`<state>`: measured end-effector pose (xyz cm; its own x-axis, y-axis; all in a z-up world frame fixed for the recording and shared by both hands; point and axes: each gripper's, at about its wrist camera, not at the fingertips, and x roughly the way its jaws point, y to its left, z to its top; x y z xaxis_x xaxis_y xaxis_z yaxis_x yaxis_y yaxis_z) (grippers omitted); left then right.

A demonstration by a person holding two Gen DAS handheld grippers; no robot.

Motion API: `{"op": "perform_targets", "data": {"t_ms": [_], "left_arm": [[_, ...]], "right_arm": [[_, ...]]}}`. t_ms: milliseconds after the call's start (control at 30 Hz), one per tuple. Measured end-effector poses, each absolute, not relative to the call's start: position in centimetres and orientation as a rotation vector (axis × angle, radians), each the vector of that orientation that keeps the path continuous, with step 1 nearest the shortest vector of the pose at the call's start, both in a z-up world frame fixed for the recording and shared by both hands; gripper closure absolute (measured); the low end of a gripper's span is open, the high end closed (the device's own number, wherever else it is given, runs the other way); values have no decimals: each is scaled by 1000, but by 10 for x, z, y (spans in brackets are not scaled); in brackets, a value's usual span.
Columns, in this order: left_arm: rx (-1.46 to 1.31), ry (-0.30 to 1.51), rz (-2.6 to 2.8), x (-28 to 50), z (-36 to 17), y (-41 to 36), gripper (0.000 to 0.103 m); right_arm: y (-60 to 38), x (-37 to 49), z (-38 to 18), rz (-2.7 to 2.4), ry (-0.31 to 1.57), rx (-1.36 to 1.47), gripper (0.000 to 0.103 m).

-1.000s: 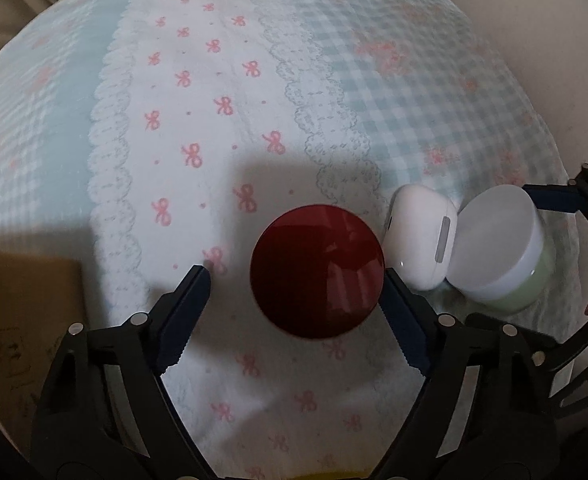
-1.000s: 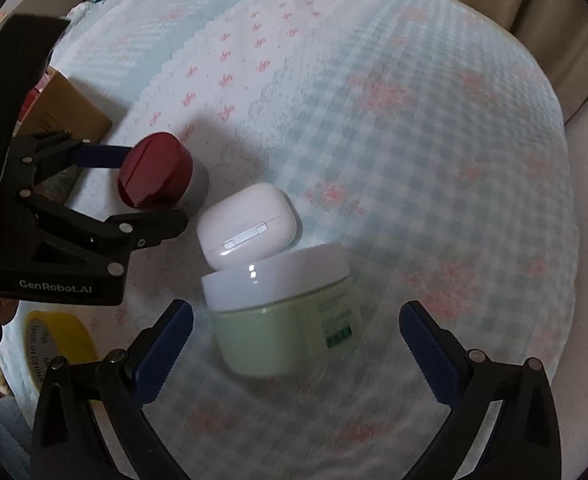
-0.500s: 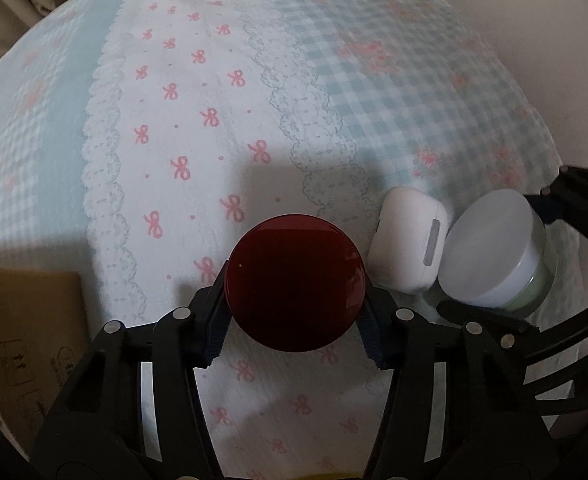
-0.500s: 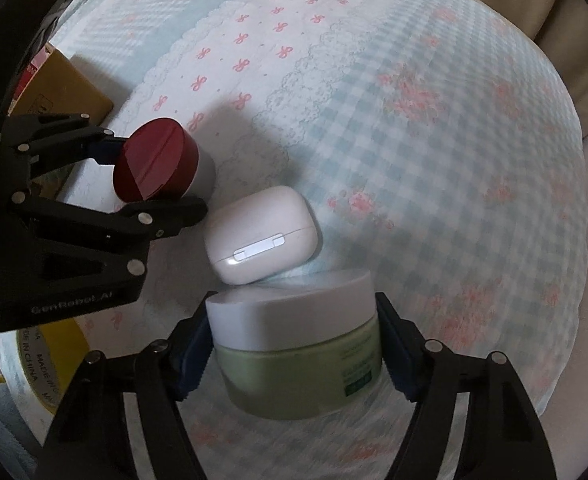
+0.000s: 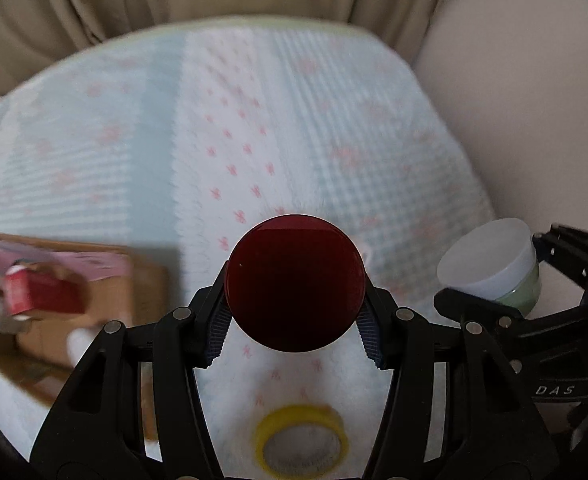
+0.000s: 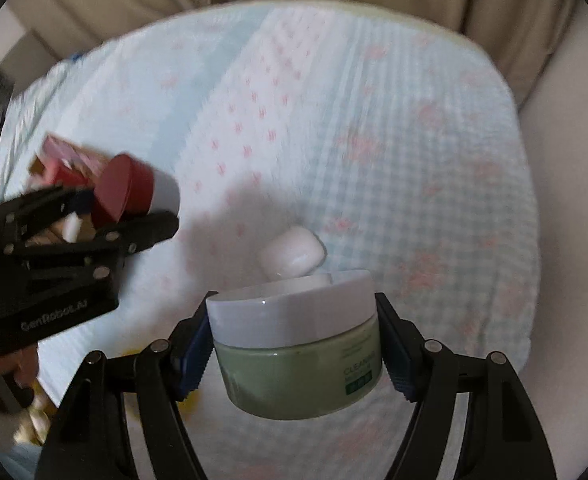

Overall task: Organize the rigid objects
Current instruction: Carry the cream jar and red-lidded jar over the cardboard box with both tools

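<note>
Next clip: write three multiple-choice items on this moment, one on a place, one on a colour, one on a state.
1. Where is the white earbud case?
A. on the cloth
B. in the cardboard box
C. in the left gripper

2. What colour is the lid of the jar in the left gripper?
A. yellow
B. dark red
C. white

3. What is the right gripper doing?
A. open, nothing in it
B. shut on the green jar
C. shut on tape

Answers: A, it lies on the cloth; B, red lid between the fingers; B, pads press its sides.
</note>
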<state>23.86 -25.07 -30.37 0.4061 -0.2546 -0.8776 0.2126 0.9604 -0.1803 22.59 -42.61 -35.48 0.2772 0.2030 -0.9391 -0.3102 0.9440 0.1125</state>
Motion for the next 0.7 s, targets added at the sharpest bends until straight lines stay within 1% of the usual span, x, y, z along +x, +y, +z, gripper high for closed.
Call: {"op": "perform_targets", "data": {"t_ms": [133, 300, 500, 700], "left_arm": [[-56, 1044, -259, 212, -244, -221, 52], [-68, 1002, -190, 181, -192, -174, 52], [-86, 978, -99, 153, -165, -107, 52], [-103, 989, -62, 142, -161, -39, 52]], "right_arm": [[-415, 210, -295, 322, 1181, -26, 34], [-383, 189, -239, 339, 1129, 3, 34], [-321, 174, -197, 426, 1074, -1, 34], [-269, 166, -186, 463, 1065, 18, 34]]}}
